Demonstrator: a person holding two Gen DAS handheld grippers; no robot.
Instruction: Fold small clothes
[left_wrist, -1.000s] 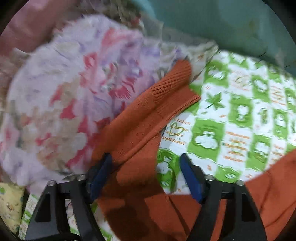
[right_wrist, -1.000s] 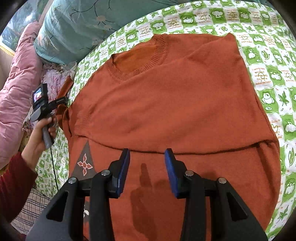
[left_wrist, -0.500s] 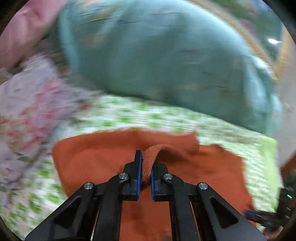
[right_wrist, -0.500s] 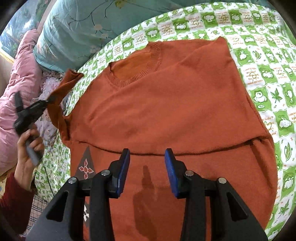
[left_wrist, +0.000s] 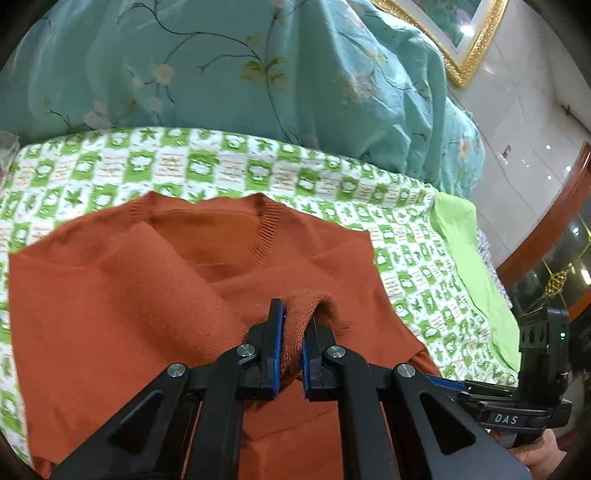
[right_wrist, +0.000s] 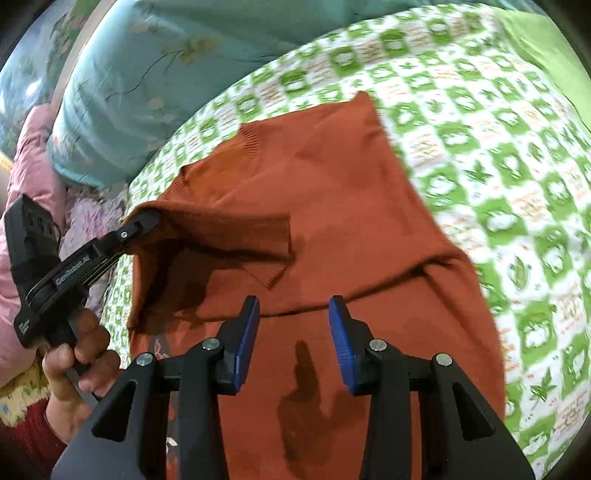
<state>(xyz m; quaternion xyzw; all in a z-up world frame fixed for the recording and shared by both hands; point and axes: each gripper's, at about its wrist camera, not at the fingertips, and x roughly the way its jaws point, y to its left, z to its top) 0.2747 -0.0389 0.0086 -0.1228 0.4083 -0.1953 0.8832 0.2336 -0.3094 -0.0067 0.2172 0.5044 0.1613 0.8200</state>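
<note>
1. An orange sweater (right_wrist: 332, 206) lies spread on a bed's green-and-white checked sheet (right_wrist: 517, 177), its neck toward the blue flowered quilt (left_wrist: 221, 66) at the head, laid flat so that its parts can be folded over the body.
2. The left gripper (left_wrist: 293, 332) is clamped on the sweater's sleeve (right_wrist: 229, 229), the knit bunched between its blue pads, and holds it lifted over the chest with the cuff hanging free, a hold that looks meant to lay the sleeve across the body.
3. The right gripper (right_wrist: 293, 332) hovers over the lower half of the sweater, jaws parted and nothing between them, seemingly waiting near the fold line already running across the garment.
4. A hand (right_wrist: 77, 362) works the left gripper from the bed's edge, beside a pink quilt (right_wrist: 29, 166).
5. A second ago the left gripper was open around the sleeve lying out to the side by a flowered cloth; it has since closed and swung the sleeve inward. The right gripper has barely shifted, its opening unchanged.
</note>
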